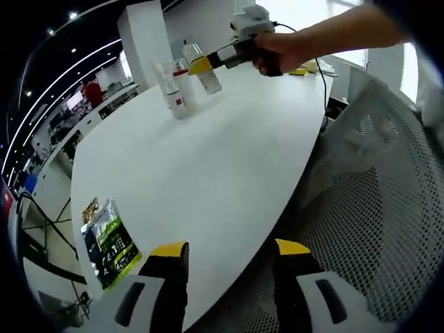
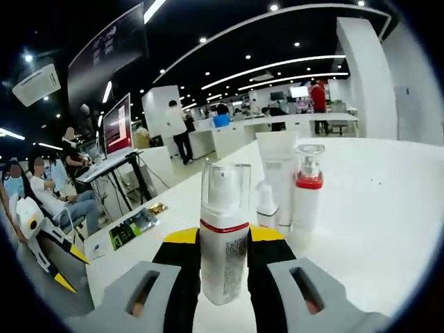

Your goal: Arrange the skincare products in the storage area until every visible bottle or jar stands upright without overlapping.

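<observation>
My right gripper [image 2: 223,239] is shut on a white bottle [image 2: 223,263] with a clear cap and a red band, gripping it at mid-height. Just beyond it stand a white tube [image 2: 277,170], a small white bottle [image 2: 265,202] and a pump bottle with a red collar [image 2: 307,198], all upright and close together. In the left gripper view a hand holds the right gripper [image 1: 201,66] with the bottle [image 1: 208,76] tilted beside the standing group [image 1: 177,94] at the far end of the white table [image 1: 222,166]. My left gripper [image 1: 231,248] hangs open over the table's near edge.
A green printed packet [image 1: 107,243] lies at the table's near left corner, also seen as the packet [image 2: 132,229]. A white mesh chair [image 1: 374,180] stands against the table's right side. People sit and stand [image 2: 48,194] at desks beyond the table.
</observation>
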A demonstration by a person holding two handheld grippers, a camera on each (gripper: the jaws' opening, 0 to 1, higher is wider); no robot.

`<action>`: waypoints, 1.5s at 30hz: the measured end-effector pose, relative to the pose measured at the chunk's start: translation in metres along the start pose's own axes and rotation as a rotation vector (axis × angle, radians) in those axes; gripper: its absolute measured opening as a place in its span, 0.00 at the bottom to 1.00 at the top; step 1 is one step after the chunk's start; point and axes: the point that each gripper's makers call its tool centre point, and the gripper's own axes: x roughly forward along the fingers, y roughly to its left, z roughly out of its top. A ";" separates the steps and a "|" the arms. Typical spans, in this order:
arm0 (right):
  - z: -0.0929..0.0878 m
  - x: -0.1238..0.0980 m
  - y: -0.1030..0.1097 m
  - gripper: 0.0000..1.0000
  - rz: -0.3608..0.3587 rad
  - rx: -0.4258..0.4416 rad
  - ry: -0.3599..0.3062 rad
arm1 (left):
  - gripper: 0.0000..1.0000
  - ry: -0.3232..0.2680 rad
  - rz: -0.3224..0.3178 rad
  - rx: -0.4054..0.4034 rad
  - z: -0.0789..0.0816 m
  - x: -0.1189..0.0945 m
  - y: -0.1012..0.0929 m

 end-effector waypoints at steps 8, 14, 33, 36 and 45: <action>-0.015 0.012 -0.024 0.22 -0.034 -0.033 -0.010 | 0.48 0.020 -0.006 0.011 -0.004 0.002 -0.001; -0.020 0.019 -0.036 0.22 -0.039 -0.016 -0.041 | 0.48 0.019 -0.002 0.018 -0.004 0.002 -0.001; -0.031 0.046 -0.044 0.22 -0.052 -0.141 -0.059 | 0.46 0.022 -0.001 0.039 -0.007 0.002 -0.001; -0.033 0.046 -0.048 0.22 -0.067 -0.150 -0.065 | 0.46 0.023 -0.002 0.039 -0.007 0.002 -0.001; -0.040 0.046 -0.058 0.22 -0.106 -0.121 -0.090 | 0.45 0.038 -0.018 0.032 -0.010 0.003 -0.003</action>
